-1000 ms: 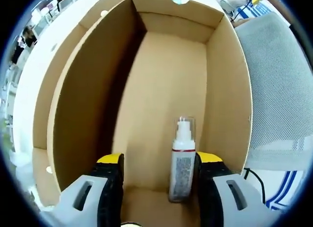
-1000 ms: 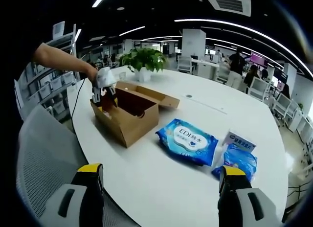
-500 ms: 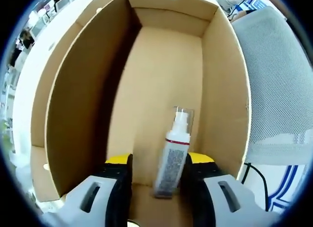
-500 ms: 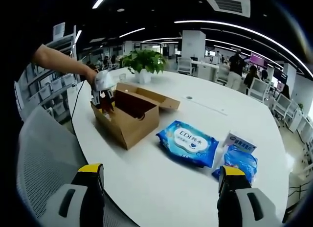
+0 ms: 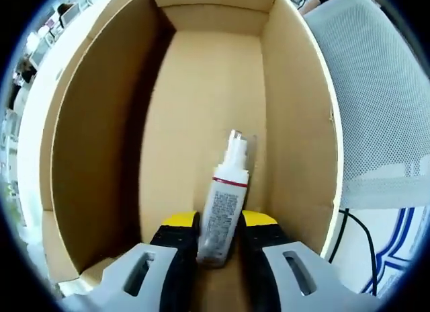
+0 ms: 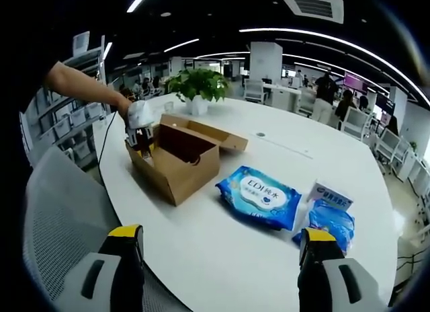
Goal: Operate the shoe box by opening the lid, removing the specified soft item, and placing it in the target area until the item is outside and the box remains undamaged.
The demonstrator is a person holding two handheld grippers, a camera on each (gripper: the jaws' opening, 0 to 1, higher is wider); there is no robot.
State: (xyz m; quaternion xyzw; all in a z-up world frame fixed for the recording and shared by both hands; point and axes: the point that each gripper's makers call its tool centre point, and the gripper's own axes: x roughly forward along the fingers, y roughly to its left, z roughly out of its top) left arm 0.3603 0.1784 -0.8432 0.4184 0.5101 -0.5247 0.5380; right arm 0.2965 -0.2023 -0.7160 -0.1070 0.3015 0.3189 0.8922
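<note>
In the left gripper view I look down into the open brown shoe box [image 5: 201, 90]. A white spray bottle [image 5: 225, 204] with a red band and clear cap lies on its floor. My left gripper [image 5: 220, 224] is shut on the bottle's lower body, yellow-tipped jaws on either side. In the right gripper view the same box [image 6: 178, 157] sits on the white round table [image 6: 222, 258] with its lid folded back, and a person's hand holds the left gripper [image 6: 140, 127] inside its near end. My right gripper [image 6: 218, 241] hangs open over the table's near edge, holding nothing.
A blue wet-wipes pack [image 6: 259, 194] lies right of the box, with a smaller blue pack [image 6: 329, 221] and white box [image 6: 329, 193] beyond. A potted plant [image 6: 197, 87] stands behind. A grey mesh chair [image 6: 54, 218] is at the left; the chair [image 5: 376, 103] also borders the box.
The left gripper's jaws have narrowed from wide apart to shut on the spray bottle, which has tilted slightly. The right gripper view is nearly unchanged.
</note>
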